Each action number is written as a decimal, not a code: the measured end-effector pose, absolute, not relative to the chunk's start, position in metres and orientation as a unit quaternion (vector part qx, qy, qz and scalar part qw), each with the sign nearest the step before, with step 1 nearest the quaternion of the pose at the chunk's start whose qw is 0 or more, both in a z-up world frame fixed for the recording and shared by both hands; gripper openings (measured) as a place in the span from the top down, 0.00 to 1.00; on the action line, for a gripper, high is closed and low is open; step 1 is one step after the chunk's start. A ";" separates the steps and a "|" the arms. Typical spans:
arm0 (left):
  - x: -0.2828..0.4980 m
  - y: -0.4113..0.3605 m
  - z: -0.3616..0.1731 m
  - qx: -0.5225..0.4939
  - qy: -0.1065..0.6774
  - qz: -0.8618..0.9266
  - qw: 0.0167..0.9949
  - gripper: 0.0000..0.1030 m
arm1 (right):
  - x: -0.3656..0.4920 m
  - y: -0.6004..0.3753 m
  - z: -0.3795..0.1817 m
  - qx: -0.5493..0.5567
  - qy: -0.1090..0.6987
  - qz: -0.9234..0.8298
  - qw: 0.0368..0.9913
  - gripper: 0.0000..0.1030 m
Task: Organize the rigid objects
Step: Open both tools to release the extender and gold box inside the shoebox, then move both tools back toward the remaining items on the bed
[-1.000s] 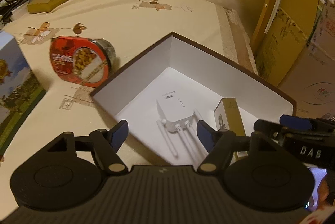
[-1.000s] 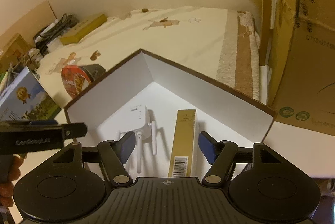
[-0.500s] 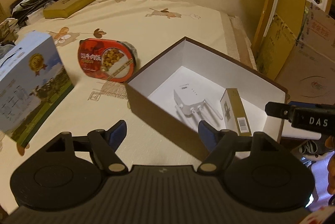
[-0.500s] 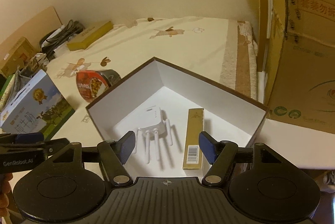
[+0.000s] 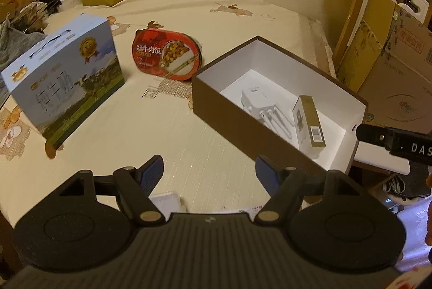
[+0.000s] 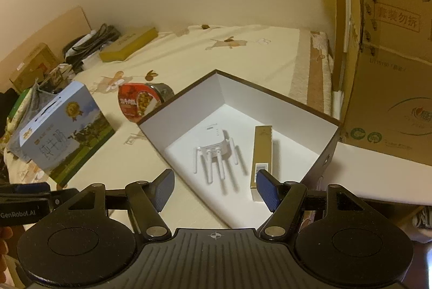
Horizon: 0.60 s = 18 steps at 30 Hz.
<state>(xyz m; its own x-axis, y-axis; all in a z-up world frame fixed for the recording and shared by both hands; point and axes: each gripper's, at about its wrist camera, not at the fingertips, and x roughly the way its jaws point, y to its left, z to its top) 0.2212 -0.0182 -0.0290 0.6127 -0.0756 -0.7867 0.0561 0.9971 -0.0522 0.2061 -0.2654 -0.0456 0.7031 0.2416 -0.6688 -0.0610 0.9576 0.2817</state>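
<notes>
left gripper [image 5: 209,170]: gaping wide, gripping nothing | right gripper [image 6: 214,185]: standing parted, gripping nothing | both hovering near the box [image 6: 328,139]

Both hand-held grippers [image 5: 209,170] [image 6: 214,187] open, empty

Both grippers showing black ribbed bodies, 2 round discs, brass pivot screws, blue finger pads: left gripper [image 5: 209,169], right gripper [image 6: 215,185]. White "GenRobot.AI" and "DAS" lettering.
</notes>
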 end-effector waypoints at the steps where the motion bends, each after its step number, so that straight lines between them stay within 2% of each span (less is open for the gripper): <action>1: 0.219 -0.017 -0.029 -0.012 0.439 -0.035 0.898 0.31 | 0.204 -0.264 -0.044 0.119 0.378 0.083 0.914 0.38; 18: 0.174 0.003 -0.027 -0.024 0.443 -0.012 0.896 0.31 | 0.170 -0.245 -0.036 0.121 0.400 0.110 0.902 0.38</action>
<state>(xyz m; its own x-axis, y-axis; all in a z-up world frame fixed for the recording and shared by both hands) 0.1744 0.0029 -0.0266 0.6073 -0.0439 -0.7933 0.0009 0.9985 -0.0545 0.1701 -0.2450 -0.0359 0.6558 0.2952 -0.6948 -0.1009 0.9464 0.3068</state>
